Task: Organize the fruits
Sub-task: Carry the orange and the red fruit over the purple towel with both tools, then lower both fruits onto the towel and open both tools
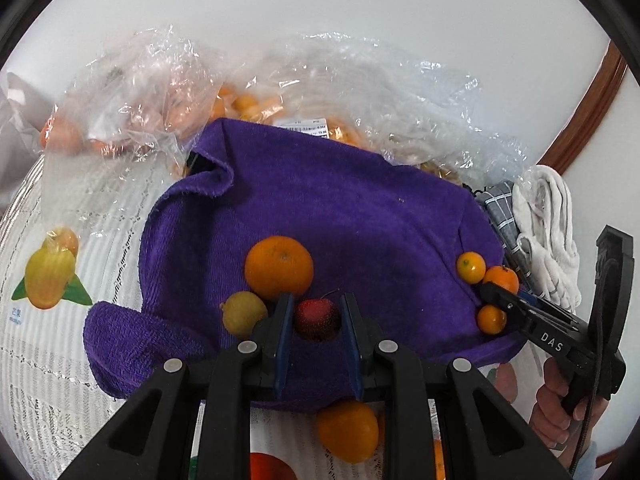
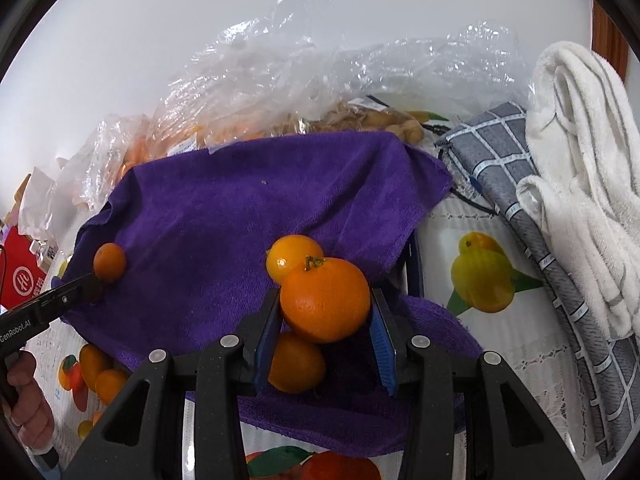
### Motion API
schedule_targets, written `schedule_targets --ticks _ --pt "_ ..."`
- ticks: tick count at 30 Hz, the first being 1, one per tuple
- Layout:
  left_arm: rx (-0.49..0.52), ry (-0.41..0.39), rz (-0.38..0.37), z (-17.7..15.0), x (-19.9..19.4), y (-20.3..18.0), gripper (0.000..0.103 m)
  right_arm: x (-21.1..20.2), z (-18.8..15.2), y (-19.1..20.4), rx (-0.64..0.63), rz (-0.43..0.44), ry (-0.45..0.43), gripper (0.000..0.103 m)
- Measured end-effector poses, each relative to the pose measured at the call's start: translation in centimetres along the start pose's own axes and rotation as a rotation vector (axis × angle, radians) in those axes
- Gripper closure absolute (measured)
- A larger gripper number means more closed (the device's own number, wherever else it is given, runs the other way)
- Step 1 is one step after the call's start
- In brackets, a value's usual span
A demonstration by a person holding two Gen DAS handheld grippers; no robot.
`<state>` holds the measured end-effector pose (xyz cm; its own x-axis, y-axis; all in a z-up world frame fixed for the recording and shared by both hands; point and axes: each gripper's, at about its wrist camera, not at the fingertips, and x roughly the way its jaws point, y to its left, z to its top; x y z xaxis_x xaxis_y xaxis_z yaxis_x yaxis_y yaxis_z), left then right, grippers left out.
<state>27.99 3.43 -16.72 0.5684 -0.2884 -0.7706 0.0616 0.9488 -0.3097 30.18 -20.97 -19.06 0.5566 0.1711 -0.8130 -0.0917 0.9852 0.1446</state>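
Note:
A purple towel lies on the table and shows in the right wrist view too. My left gripper is shut on a small red fruit; a large orange and a yellow-green fruit sit just to its left. My right gripper is shut on an orange with a green stem. A smaller orange fruit lies behind it and another below it. In the left wrist view the right gripper sits among three small oranges.
Clear plastic bags of orange fruit lie behind the towel. A grey checked cloth and white towels lie at the right. One orange sits on the fruit-print tablecloth at the near edge. A red box is far left.

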Motion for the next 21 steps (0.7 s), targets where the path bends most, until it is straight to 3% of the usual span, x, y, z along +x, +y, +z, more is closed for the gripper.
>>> schedule_targets --ticks 7,10,12,14,21 --pt "0.005 0.005 0.01 0.0 0.2 -0.1 0.08 -0.4 -0.2 0.0 -0.01 -0.006 -0.004 0.058" --pt "0.007 0.011 0.01 0.0 0.1 -0.2 0.08 -1.4 -0.3 0.0 -0.022 -0.012 -0.008 0.051" --pt "0.011 0.017 0.01 0.0 0.0 -0.4 0.078 -2.3 -0.2 0.1 -0.028 -0.026 -0.022 0.045" --pt "0.022 0.012 0.007 0.0 -0.4 -0.6 0.068 -3.2 -0.3 0.2 -0.023 -0.032 -0.035 0.042" --pt "0.067 -0.054 0.012 -0.1 -4.0 -1.0 0.066 -7.3 -1.4 2.1 -0.047 -0.079 -0.063 0.042"
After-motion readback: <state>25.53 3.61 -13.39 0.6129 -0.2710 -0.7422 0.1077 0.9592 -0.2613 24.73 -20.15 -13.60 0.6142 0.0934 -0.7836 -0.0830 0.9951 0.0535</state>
